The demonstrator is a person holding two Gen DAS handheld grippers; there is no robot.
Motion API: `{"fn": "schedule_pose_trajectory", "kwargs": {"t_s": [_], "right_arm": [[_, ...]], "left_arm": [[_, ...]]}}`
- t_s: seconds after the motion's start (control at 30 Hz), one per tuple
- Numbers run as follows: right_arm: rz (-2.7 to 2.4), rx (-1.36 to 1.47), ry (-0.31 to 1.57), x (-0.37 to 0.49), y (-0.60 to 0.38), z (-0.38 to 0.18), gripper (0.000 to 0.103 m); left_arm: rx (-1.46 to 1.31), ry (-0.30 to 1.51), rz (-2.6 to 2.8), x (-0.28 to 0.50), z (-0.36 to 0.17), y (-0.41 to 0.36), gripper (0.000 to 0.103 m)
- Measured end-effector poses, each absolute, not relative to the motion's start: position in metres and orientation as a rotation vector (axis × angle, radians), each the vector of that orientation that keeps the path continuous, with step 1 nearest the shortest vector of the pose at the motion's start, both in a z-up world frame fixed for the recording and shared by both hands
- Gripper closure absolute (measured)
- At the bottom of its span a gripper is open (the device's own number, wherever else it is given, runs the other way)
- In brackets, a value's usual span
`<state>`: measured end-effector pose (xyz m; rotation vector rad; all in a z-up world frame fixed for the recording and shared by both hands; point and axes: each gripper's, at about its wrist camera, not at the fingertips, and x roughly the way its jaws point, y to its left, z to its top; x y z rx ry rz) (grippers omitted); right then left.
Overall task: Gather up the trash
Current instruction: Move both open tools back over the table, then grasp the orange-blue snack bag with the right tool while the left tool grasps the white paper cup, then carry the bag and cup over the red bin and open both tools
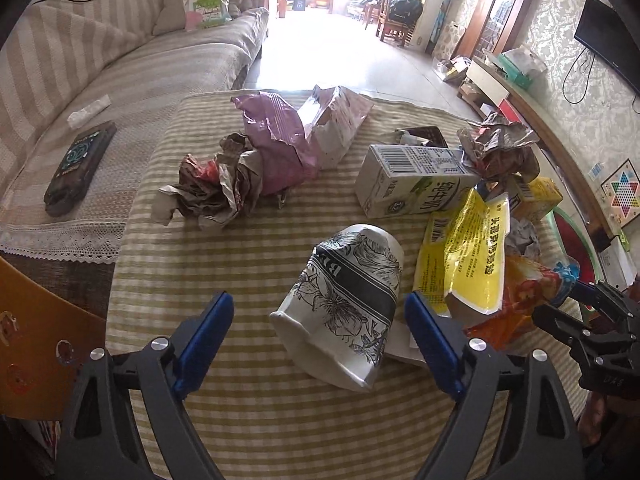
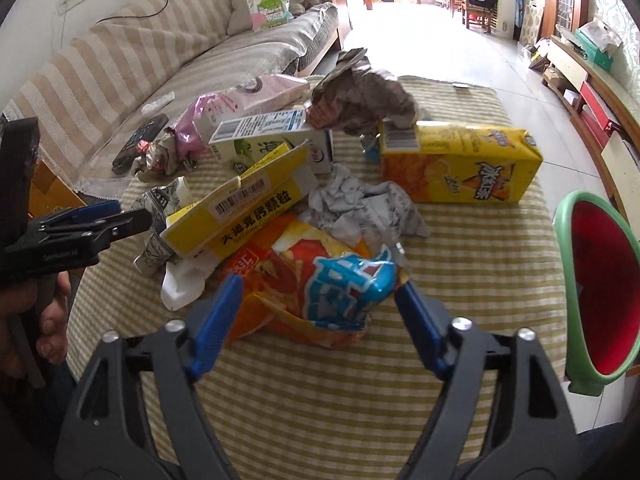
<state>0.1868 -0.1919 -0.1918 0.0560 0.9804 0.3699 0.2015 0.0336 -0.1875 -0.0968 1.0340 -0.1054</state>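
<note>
Partly buried under flattened yellow cardboard box [image 2: 240, 216]: floral black-and-white paper cup [image 2: 160, 216]. Cut off at right edge: green-rimmed red plastic bin [image 2: 568, 248]. Too small to read: print on white milk carton [image 1: 412, 184].

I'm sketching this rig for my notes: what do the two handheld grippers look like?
Both look alike. The left gripper has dark grey angular plastic arms with triangular cut-outs, silver round bolt heads at the joints, and bright blue pads lining its jaws. The right gripper is built the same. No cables show, and no sleeve is visible.
</note>
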Motion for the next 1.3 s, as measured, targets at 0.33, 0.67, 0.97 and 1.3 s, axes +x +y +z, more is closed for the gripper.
{"fn": "schedule_pose_trajectory", "kwargs": {"t_s": [0.33,0.67,0.97,1.3], "right_arm": [[0.406,0.075,0.972,0.185,-0.190,-0.197,0.050],[0.407,0.074,0.956,0.181,-0.196,-0.188,0.070],[0.419,0.082,0.932,0.173,-0.202,-0.174,0.070],[0.422,0.085,0.850,0.157,-0.213,-0.133,0.071]], "left_arm": [[-0.123,1.044,-0.163,0.204,-0.201,0.028,0.038],[-0.159,1.038,-0.161,0.194,-0.200,0.037,0.076],[-0.173,1.003,-0.145,0.187,-0.186,0.043,0.079],[-0.177,0.930,-0.082,0.162,-0.146,0.061,0.079]]}}
